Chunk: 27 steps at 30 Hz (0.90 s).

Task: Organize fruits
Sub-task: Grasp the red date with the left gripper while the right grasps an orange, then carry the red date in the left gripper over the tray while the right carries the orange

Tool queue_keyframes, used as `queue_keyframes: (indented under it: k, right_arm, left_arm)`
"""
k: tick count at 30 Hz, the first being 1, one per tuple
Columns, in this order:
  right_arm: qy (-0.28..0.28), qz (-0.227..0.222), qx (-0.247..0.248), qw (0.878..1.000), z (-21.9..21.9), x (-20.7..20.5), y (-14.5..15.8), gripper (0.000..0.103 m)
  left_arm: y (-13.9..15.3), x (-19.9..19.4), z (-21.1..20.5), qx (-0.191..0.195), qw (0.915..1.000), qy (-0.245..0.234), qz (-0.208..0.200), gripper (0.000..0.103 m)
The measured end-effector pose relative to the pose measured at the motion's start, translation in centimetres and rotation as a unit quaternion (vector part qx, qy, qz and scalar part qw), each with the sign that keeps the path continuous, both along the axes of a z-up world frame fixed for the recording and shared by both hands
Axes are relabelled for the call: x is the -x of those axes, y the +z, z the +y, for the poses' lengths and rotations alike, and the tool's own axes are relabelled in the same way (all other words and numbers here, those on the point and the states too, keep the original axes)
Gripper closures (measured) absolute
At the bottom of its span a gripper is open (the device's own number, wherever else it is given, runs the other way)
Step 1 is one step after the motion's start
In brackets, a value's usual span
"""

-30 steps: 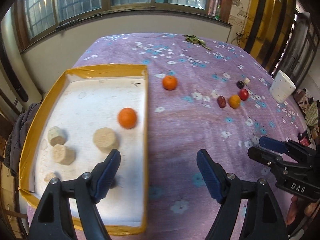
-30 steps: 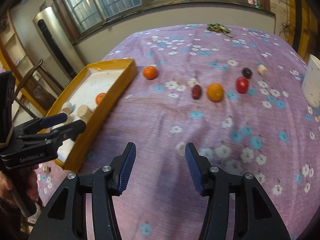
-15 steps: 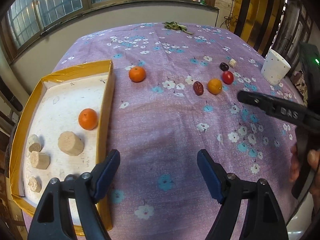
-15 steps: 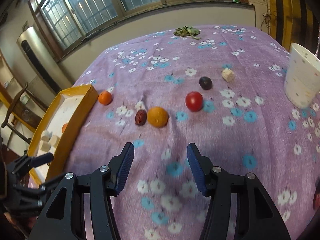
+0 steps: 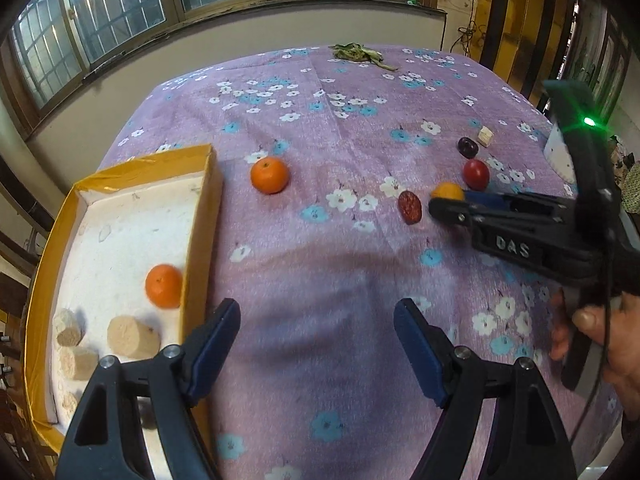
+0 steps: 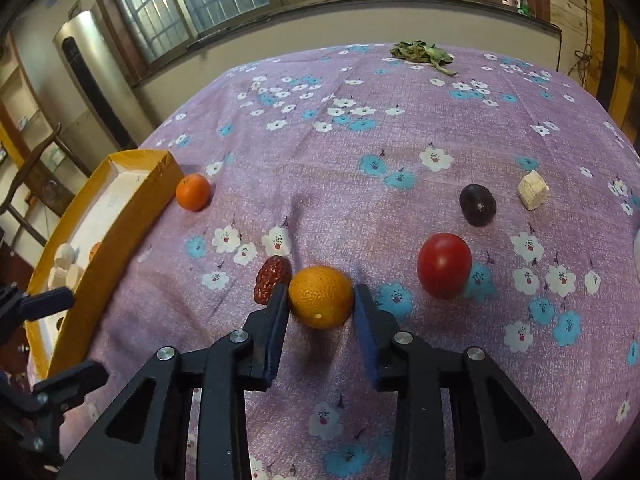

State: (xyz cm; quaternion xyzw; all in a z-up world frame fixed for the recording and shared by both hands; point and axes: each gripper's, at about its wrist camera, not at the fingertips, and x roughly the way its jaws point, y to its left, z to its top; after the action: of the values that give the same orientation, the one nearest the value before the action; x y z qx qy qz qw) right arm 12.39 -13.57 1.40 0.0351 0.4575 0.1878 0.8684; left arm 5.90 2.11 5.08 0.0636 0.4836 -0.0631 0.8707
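Orange peel sits squarely between the jaws of the right gripper [image 6: 321,300]: the orange [image 6: 321,296] rests on the purple flowered cloth of the desk [image 6: 360,152], bracketed closely on both sides, though whether the pads are pressing it yet I cannot tell. To do this pick well, I would close evenly on the widest part of the fruit, keeping the left pad clear of the red date [image 6: 272,278] that lies just beside it, then lift straight before carrying it toward the yellow tray [image 5: 200,216], where another orange [image 5: 164,286] lies already. The left gripper [image 5: 316,344] hovers released and empty near the tray edge. A third orange [image 5: 269,175] waits on the cloth near the tray. Raised lettering on the right gripper's side reads "DAS".
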Motion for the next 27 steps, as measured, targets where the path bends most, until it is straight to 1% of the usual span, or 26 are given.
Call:
queue_keyframes:
  k: [3,5,7,9,10,13,14,15,16,17,19,22,27]
  right_arm:
    - [-0.011,-0.012,-0.015,1.0,-1.3,0.7,0.7,0.072]
    - [-0.019,-0.017,-0.014,1.0,-2.5,1.5,1.1,0.072]
    - [-0.027,-0.019,-0.012,0.999,-3.8,2.3,1.4,0.072]
    - [-0.035,-0.018,-0.012,0.999,-4.8,2.8,1.5,0.072]
    - [-0.04,-0.015,-0.012,0.999,-5.4,3.1,1.5,0.072]
    - [-0.052,-0.006,-0.019,0.998,-6.7,3.7,1.3,0.072]
    - [-0.054,-0.006,-0.021,0.998,-6.8,3.7,1.2,0.072]
    - [-0.057,-0.006,-0.022,0.998,-7.1,3.8,1.2,0.072]
    - [-0.059,-0.008,-0.024,0.998,-7.3,4.0,1.2,0.072]
    - [-0.061,-0.008,-0.025,0.998,-7.4,4.1,1.3,0.072]
    - [-0.066,-0.013,-0.026,0.997,-7.6,4.3,1.5,0.072]
    - [-0.068,-0.02,-0.02,0.997,-7.6,4.9,1.8,0.072]
    - [-0.072,-0.022,-0.016,0.997,-7.2,6.0,2.2,0.072]
  left_arm:
    - [-0.3,-1.6,-1.5,0.012,0.9999,-0.011,0.0,0.022]
    - [-0.6,-2.7,-2.7,0.026,0.9994,-0.022,-0.001,0.022]
    - [-0.9,-3.8,-3.9,0.037,0.9988,-0.033,0.0,0.025]
    - [-1.3,-5.0,-4.9,0.043,0.9982,-0.042,0.003,0.035]
    - [-1.6,-5.6,-5.4,0.044,0.9979,-0.046,0.007,0.038]
    - [-2.6,-6.9,-6.5,0.047,0.9972,-0.054,0.022,0.05]
    - [-3.0,-7.2,-6.8,0.049,0.9969,-0.056,0.026,0.06]
    - [-3.4,-7.4,-7.0,0.052,0.9964,-0.059,0.031,0.073]
    - [-3.7,-7.6,-7.1,0.053,0.9962,-0.061,0.033,0.077]
    - [-3.5,-7.5,-7.2,0.052,0.9966,-0.062,0.018,0.081]
    - [-3.5,-7.2,-7.1,0.066,0.9956,-0.064,0.019,0.081]
    - [-2.8,-6.1,-6.5,0.085,0.9942,-0.065,0.008,0.081]
    - [-1.7,-4.0,-5.4,0.094,0.9928,-0.075,0.001,0.081]
